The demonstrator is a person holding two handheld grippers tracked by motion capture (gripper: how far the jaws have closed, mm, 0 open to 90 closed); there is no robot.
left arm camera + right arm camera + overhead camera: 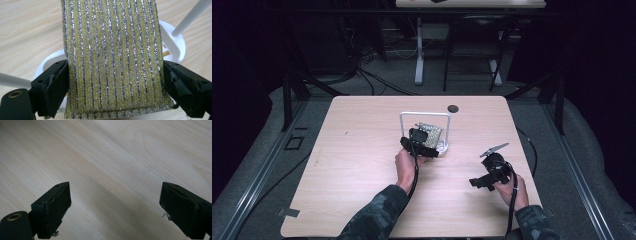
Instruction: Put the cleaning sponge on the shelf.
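Note:
A gold and silver striped glittery cloth [431, 131] hangs at a white wire stand [424, 114] in the middle of the table. In the left gripper view the cloth [112, 50] drops between the two jaws, its side edges touching both pads, above the stand's round white base [176, 42]. My left gripper [422, 141] [115, 82] is open at full width around the cloth. My right gripper [479, 181] [115, 205] is open over bare wood near the table's front right, with nothing between its fingers.
The light wooden table [362, 165] has a small black round spot [453, 108] near its far edge. Beyond it stand the legs of a second table [419, 60] and cables on the grey floor. Dark rails run along both sides.

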